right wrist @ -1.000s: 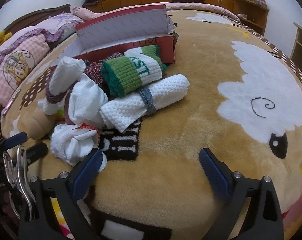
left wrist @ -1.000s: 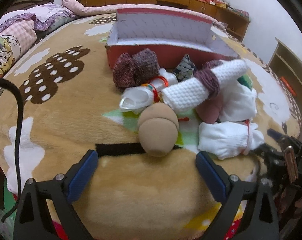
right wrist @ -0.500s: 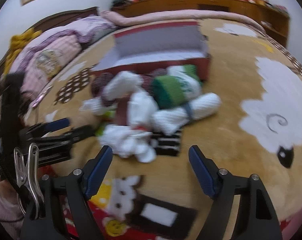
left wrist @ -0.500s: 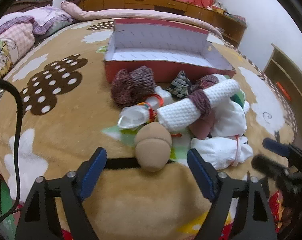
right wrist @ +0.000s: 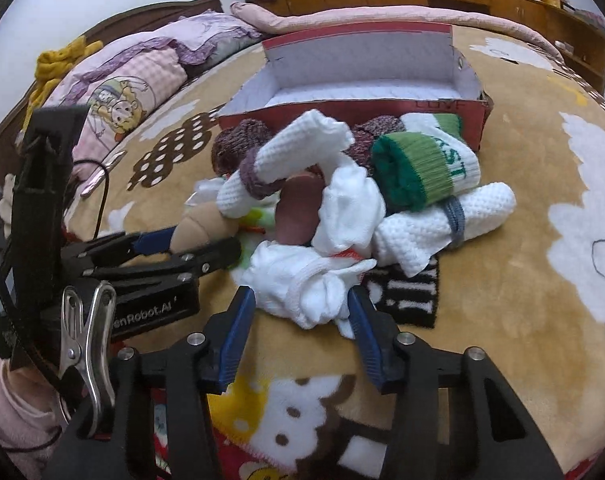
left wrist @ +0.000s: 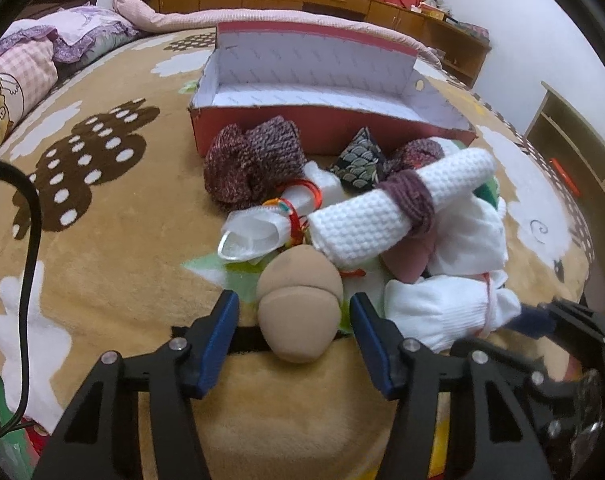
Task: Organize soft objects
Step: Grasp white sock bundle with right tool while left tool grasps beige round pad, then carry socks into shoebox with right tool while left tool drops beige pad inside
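Observation:
A pile of rolled socks lies on the blanket in front of an open red box [left wrist: 334,128], which also shows in the right wrist view [right wrist: 382,110]. My left gripper [left wrist: 294,320] is open, its blue pads on either side of a tan sock roll [left wrist: 300,308] without visibly squeezing it. My right gripper [right wrist: 302,312] is open around a white sock bundle [right wrist: 306,280], which also shows at the left wrist view's right [left wrist: 442,312]. A white waffle roll with a purple band [left wrist: 394,212] and a green-striped roll [right wrist: 426,164] lie in the pile.
Purple knitted socks [left wrist: 250,160] sit by the box front. Pillows [right wrist: 114,92] lie to the left. A wooden shelf [left wrist: 574,160] stands at the right. A cable [left wrist: 30,240] hangs at the left.
Both grippers have moved forward to the pile and narrowed. The left one now brackets the tan roll, the right one the white bundle.

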Demonstrator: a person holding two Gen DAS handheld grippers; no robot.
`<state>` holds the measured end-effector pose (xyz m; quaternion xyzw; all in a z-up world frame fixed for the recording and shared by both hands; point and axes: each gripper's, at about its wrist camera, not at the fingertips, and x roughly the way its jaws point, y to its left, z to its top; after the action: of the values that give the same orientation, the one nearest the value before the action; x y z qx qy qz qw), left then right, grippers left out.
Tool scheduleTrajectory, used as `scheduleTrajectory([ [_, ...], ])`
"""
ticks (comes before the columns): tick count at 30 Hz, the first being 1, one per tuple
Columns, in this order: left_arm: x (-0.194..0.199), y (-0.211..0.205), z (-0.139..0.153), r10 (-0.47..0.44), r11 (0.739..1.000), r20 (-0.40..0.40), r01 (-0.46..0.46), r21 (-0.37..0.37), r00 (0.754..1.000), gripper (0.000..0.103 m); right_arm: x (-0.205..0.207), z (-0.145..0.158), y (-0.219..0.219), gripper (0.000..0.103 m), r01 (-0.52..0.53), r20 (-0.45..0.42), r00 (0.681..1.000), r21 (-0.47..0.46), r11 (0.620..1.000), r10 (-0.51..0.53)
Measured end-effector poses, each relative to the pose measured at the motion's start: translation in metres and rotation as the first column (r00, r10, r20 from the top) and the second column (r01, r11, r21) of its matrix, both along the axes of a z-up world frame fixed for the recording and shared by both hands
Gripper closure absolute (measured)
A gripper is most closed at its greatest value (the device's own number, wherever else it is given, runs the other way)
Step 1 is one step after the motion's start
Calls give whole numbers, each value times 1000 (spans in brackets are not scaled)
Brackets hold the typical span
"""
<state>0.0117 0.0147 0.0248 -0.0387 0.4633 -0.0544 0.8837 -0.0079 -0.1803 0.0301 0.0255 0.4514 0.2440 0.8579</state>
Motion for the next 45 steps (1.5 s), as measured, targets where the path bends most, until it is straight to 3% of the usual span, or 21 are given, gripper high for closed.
scheduleTrajectory([
  [8, 2, -2, -6, 13, 1000, -3, -13, 3, 1000, 42, 9, -4, 1, 53, 16, -8, 1000, 5, 1000, -16],
  [12, -1, -4, -5, 5, 1000, 10, -5, 20, 1000, 61, 10, -6, 1, 53, 22, -6, 1000, 9, 1000, -22],
  [14, -1, -4, -4, 1, 1000, 10, -1, 9, 1000, 65, 9, -6, 0, 55, 20, 2, 1000, 7, 1000, -20],
  [17, -4, -4, -2, -4, 1000, 13, 4, 7, 1000, 68, 7, -5, -1, 67, 14, 9, 1000, 12, 1000, -14],
  [22, -13, -1, 6, -15, 999, 15, 15, -36, 1000, 69, 3, -1, -4, 79, 4, 18, 1000, 22, 1000, -4],
  [33, -32, -3, 31, -36, 998, 44, 38, -46, 998, 69, -14, 16, -14, 80, -38, 31, 999, 67, 997, 36],
  [45, -50, 7, 38, -22, 999, 46, 23, -22, 999, 69, -28, 27, -25, 80, -31, 71, 997, 56, 998, 27],
])
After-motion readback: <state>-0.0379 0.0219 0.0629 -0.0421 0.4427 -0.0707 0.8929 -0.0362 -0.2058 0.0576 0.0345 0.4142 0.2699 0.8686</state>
